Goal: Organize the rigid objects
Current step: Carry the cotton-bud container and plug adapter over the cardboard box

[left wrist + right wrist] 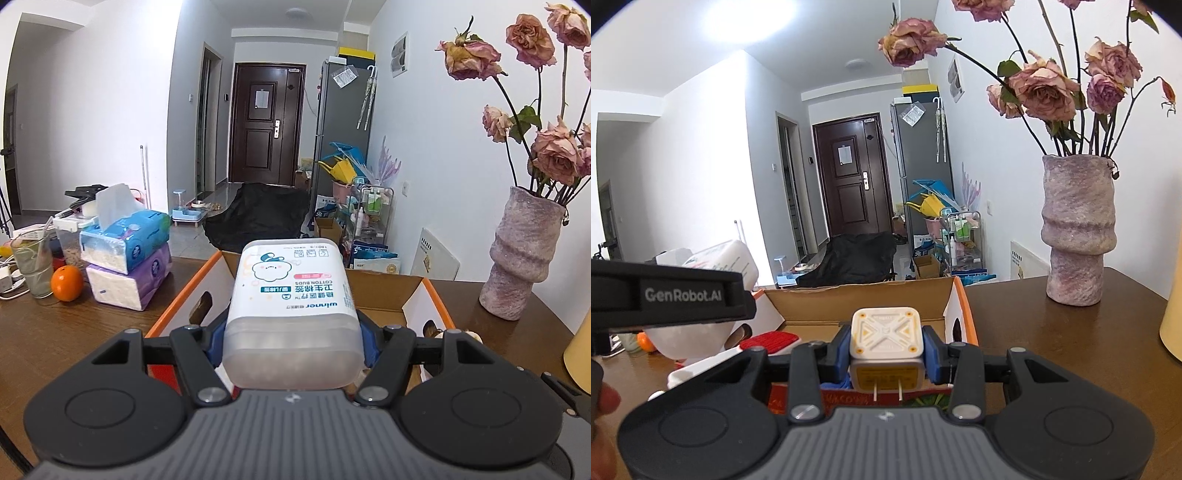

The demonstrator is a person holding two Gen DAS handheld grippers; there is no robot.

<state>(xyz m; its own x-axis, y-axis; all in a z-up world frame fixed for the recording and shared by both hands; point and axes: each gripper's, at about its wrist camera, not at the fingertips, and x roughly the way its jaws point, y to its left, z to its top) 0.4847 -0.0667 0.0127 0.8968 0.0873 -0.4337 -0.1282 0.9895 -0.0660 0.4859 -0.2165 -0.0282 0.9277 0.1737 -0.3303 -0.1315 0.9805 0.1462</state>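
Gripping the cotton bud box (291,314) in your left gripper (291,341), you hold it above the cardboard box (424,295) on the worktop (74,332); your right gripper (886,356) clamps the white charger (884,332) over that box too.

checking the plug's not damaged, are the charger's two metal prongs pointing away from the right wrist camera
No, the white charger is clamped in the right gripper with its prongs sticking back toward the camera.
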